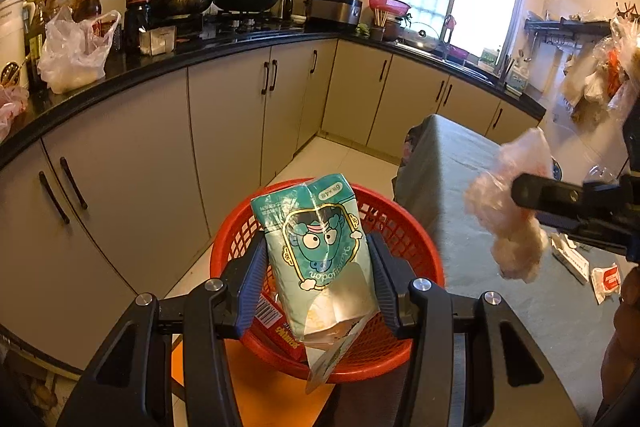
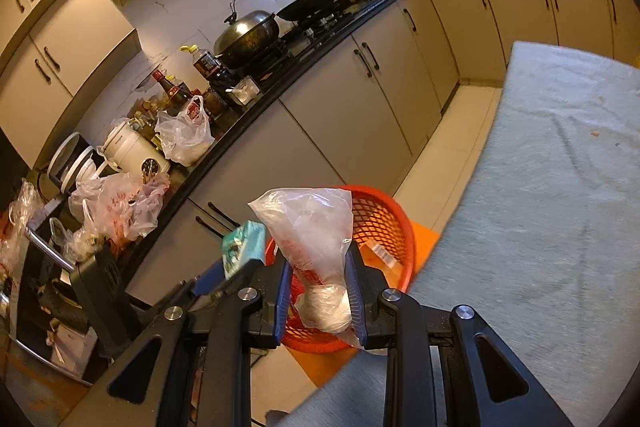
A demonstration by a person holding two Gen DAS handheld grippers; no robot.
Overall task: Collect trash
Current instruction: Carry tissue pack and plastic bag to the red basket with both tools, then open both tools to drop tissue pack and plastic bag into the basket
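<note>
My left gripper [image 1: 318, 259] is shut on a teal tissue pack [image 1: 320, 255] with a cartoon face, held above the red mesh basket [image 1: 416, 227]. A red packet [image 1: 276, 323] lies inside that basket. My right gripper [image 2: 318, 265] is shut on a crumpled clear plastic bag [image 2: 312, 227], just above the red basket's [image 2: 384, 223] near rim. In the left wrist view the same plastic bag [image 1: 508, 211] hangs to the right, over the table, from the right gripper [image 1: 524, 195]. The teal pack [image 2: 242, 247] shows at the left in the right wrist view.
The basket stands on an orange stool [image 1: 264, 387] beside a cloth-covered table [image 2: 552, 187]. More wrappers [image 1: 604, 283] lie on the table. A black counter [image 1: 160, 67] with woks, bottles and plastic bags runs along beige cabinets [image 1: 228, 131].
</note>
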